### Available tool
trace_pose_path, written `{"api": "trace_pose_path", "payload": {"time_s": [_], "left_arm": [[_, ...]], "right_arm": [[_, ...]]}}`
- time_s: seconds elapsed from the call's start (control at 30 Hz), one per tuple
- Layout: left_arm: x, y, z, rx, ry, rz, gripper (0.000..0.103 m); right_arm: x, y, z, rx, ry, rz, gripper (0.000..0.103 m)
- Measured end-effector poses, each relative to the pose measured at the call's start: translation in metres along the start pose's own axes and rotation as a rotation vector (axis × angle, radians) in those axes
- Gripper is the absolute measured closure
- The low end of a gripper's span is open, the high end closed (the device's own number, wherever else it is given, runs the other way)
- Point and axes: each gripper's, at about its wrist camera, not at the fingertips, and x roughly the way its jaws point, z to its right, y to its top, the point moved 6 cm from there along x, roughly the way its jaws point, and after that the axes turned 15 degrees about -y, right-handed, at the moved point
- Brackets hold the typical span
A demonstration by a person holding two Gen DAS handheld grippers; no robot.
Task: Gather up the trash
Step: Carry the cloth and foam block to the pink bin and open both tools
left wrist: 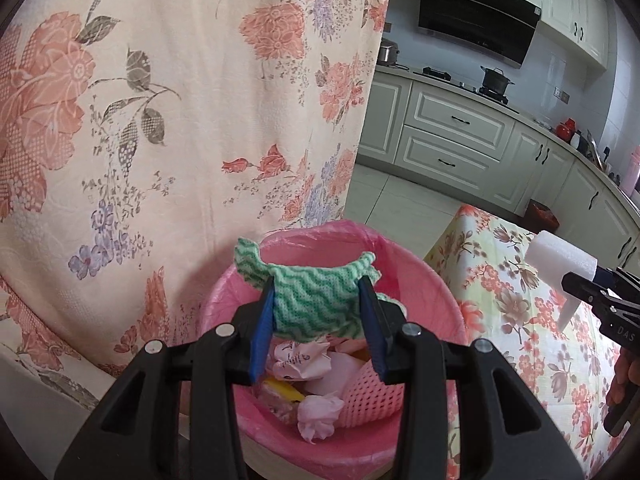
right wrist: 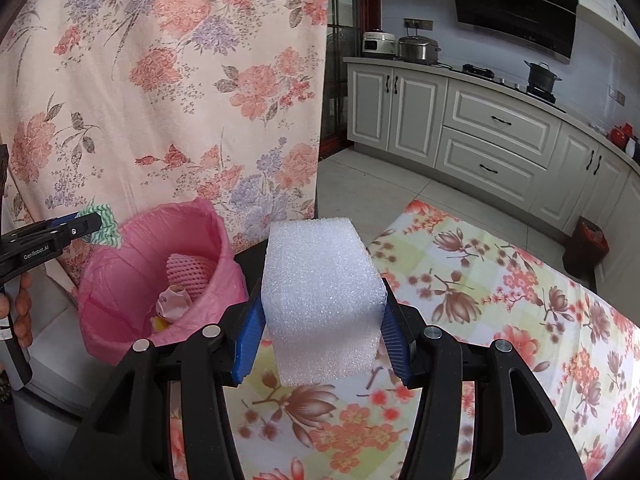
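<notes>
The left gripper (left wrist: 318, 300) clamps a green-and-white cloth (left wrist: 312, 300) above the pink bin (left wrist: 424, 280); the right gripper (right wrist: 320, 340) squeezes a white foam block (right wrist: 320, 300).

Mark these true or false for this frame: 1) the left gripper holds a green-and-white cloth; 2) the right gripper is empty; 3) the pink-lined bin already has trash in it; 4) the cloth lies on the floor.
1) True: the left gripper is clamped on the green-and-white cloth.
2) False: the right gripper grips a white foam block.
3) True: the pink-lined bin holds crumpled paper and a pink foam net.
4) False: the cloth hangs above the bin.
</notes>
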Motion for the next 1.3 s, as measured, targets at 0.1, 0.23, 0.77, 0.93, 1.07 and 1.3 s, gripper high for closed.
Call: {"api": "trace_pose_path", "payload": {"time_s": [0.1, 0.23, 0.77, 0.93, 1.07, 1.3], "left_arm": [[-0.001, -0.002, -0.008, 0.001, 0.017, 0.001, 0.064], [-0.001, -0.004, -0.016, -0.009, 0.024, 0.000, 0.063], [-0.001, 0.000, -0.033, -0.029, 0.042, 0.010, 0.060], [-0.001, 0.004, -0.035, -0.030, 0.043, 0.014, 0.060], [-0.003, 0.008, -0.036, -0.035, 0.045, 0.025, 0.057], [-0.002, 0.010, -0.038, -0.038, 0.050, 0.027, 0.049]], "right_arm": [[0.001, 0.006, -0.021, -0.019, 0.026, 0.002, 0.052], [0.004, 0.012, -0.048, -0.045, 0.056, 0.000, 0.052], [0.028, 0.022, -0.120, -0.099, 0.144, -0.045, 0.052], [0.032, 0.023, -0.134, -0.108, 0.163, -0.049, 0.051], [0.034, 0.024, -0.142, -0.116, 0.174, -0.045, 0.051], [0.039, 0.024, -0.143, -0.121, 0.162, -0.048, 0.045]]}}
